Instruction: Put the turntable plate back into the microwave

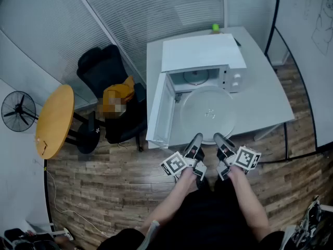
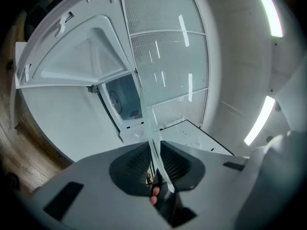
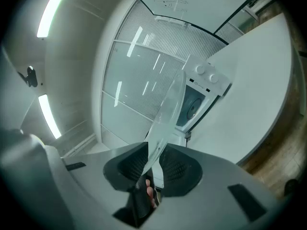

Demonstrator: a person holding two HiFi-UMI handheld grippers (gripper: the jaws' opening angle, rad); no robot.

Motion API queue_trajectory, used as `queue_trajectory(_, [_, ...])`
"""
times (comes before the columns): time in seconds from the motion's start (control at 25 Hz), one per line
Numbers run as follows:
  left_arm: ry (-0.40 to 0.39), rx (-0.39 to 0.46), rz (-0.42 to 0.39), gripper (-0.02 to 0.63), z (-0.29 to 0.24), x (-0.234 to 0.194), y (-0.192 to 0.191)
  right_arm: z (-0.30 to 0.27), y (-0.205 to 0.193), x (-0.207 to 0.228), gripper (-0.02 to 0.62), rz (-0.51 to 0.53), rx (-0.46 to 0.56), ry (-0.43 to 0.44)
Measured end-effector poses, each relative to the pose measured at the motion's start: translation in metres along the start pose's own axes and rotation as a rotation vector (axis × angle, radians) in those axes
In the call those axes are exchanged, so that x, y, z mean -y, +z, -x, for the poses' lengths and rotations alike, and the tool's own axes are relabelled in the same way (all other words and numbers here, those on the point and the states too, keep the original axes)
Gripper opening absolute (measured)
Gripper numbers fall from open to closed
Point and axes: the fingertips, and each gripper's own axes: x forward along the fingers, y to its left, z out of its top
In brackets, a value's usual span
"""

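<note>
One glass turntable plate [image 1: 208, 113] is carried by two tools at once, the left hand-held gripper [image 1: 196, 138] and the right hand-held gripper [image 1: 220, 138], in front of an open microwave [image 1: 204, 53].

Head view: the two grippers sit side by side at the plate's near rim, each pointing away from the person toward the microwave. The plate lies roughly level above the white bench [image 1: 265, 87]. Its far edge is just before the mouth of the cavity and not inside it.

Left gripper view: the dark ribbed jaws are pressed onto the plate's rim, which runs up the frame between them (edge-on, so it reads as a thin clear band).

Right gripper view: the same arrangement, with the jaws pinching the clear rim and the plate rising between them toward the cavity.

Surroundings: the microwave door [image 1: 160, 108] stands swung open at the left of the cavity, and two round knobs [image 1: 236, 79] mark the panel at its right. A small green object [image 1: 215, 28] rests on the bench behind the microwave. Beside the bench, on the wooden floor [image 1: 104, 191], stand a black chair [image 1: 101, 66] bearing a yellow item [image 1: 119, 90], a round wooden tabletop [image 1: 54, 120] seen tilted, and a fan [image 1: 19, 111]. A whiteboard [image 1: 307, 35] fills the upper right.
</note>
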Motion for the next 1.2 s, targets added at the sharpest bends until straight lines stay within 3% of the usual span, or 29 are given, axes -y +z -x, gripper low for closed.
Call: queue_trajectory(1.2, [0.024, 0.001, 0.018, 0.061, 0.020, -0.016, 0.002, -0.007, -0.019, -0.002, 0.094, 0.069, -0.036, -0.024])
